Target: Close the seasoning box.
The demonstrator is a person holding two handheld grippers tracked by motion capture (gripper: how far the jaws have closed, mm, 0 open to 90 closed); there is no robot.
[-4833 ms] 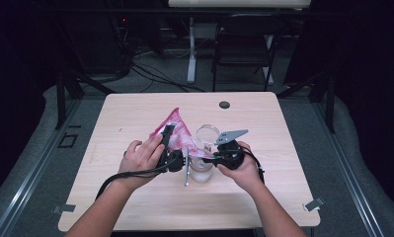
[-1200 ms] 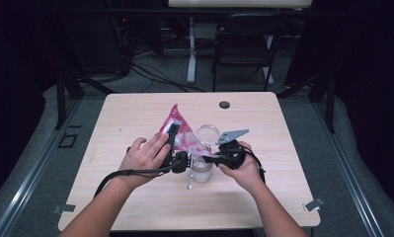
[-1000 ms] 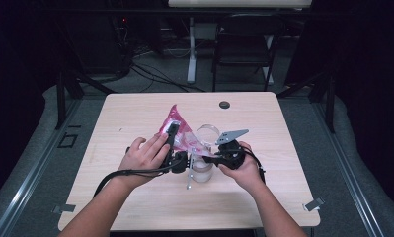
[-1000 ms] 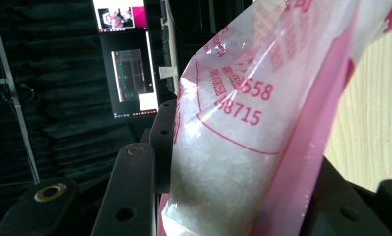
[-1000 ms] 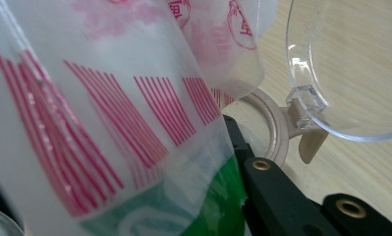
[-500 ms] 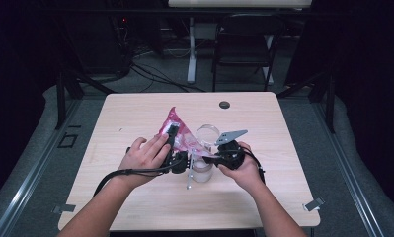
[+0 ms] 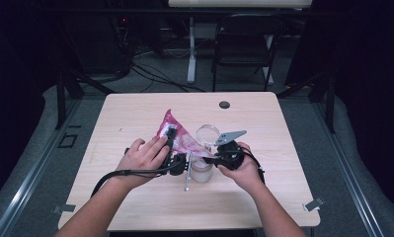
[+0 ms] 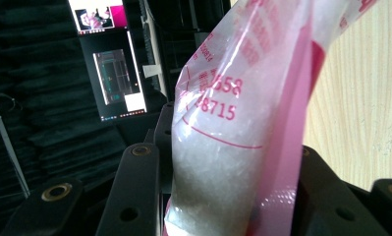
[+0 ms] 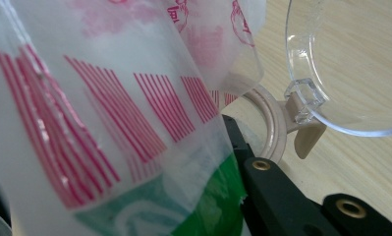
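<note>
Pink bag pinched in both claws (left, right) above jar.

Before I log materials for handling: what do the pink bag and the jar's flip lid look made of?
The pink bag looks like thin glossy plastic film: it creases, shines, and white grains show through. The flip lid looks like hard clear plastic, glassy and see-through to the table, on a beige hinge, likely plastic too.

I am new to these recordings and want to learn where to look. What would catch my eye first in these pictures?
First the pink and white plastic bag of white grains at the middle of the wooden table, held up between both hands. The left hand-held gripper clamps its bottom end. Just right of it stands a clear jar with its hinged lid open, beside the right hand-held gripper.
</note>
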